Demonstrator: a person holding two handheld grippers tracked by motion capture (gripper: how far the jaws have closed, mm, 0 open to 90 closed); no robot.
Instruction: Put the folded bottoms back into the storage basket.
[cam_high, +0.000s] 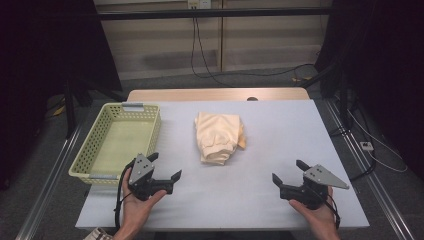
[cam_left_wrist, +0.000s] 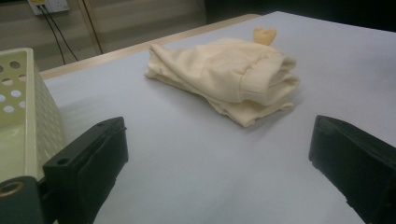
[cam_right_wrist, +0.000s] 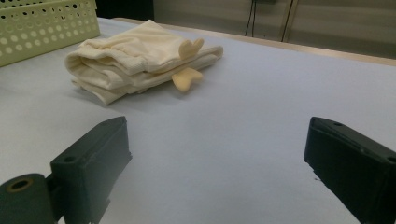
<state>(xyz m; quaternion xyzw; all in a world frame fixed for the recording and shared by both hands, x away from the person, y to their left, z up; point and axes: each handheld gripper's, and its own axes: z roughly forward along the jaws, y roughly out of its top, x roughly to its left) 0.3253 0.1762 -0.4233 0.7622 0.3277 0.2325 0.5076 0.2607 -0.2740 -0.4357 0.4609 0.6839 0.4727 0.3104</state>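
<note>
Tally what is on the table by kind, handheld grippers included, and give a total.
Folded cream garment: 1
Pale green perforated basket: 1
Grippers, jaws open: 2, left gripper and right gripper
Total: 4

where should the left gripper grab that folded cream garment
Grip the thick ribbed cuff end of the folded cream garment, coming from the near side with the left gripper. That rolled edge faces the gripper and bunches the layers, so open jaws can likely pinch them together.
</note>
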